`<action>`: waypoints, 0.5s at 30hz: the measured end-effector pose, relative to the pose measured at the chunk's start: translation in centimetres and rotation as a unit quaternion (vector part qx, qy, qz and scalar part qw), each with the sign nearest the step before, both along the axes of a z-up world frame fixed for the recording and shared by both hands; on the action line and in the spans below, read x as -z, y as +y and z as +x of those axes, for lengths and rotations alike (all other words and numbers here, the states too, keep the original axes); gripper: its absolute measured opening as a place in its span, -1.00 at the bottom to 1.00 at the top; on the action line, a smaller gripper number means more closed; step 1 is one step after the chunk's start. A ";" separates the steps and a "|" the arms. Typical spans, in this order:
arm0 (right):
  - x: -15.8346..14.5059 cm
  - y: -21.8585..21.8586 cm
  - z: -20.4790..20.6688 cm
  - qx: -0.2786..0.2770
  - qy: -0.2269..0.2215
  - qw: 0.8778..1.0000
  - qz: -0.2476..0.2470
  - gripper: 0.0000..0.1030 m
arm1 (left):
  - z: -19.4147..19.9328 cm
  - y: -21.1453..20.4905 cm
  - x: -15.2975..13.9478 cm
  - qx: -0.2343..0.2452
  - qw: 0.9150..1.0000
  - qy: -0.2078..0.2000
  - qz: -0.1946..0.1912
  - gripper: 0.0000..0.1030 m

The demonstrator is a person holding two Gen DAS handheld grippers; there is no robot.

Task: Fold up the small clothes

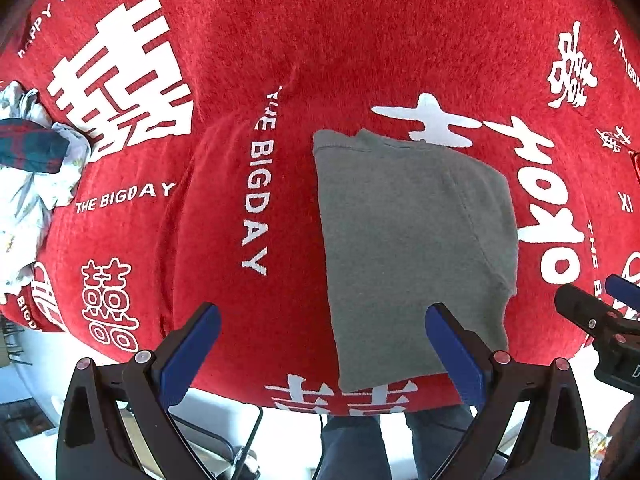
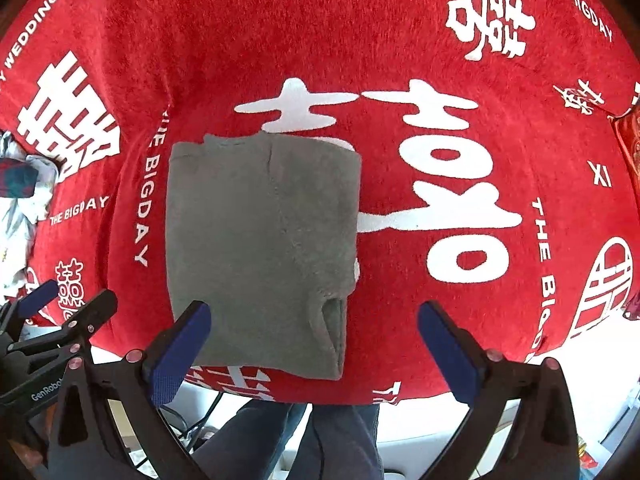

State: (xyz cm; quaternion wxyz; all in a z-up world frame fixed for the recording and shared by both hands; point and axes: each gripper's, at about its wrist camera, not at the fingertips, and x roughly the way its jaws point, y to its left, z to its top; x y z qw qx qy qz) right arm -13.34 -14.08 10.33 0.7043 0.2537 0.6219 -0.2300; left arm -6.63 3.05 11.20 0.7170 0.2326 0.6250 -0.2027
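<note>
Fingers (image 2: pixel 192 344) of both grippers spread wide, holding nothing, over one folded grey garment (image 2: pixel 260 240) on one red cloth (image 2: pixel 280 40)

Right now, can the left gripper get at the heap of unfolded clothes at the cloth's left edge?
Probably yes. The left gripper hangs open and empty over the red cloth, beside the folded grey garment. Nothing stands between it and the heap of unfolded clothes; the right gripper is on the opposite side.

both grippers hanging pointed straight down, jaws spread
left gripper (image 1: pixel 322 324) gaping wide, nothing between its pads; right gripper (image 2: pixel 314 322) likewise wide and gripping nothing.
</note>
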 end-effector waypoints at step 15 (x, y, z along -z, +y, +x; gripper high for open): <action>-0.5 0.6 0.1 0.001 0.001 1.000 -0.002 1.00 | 0.0 0.3 -0.4 -0.009 1.000 -0.004 0.000 0.98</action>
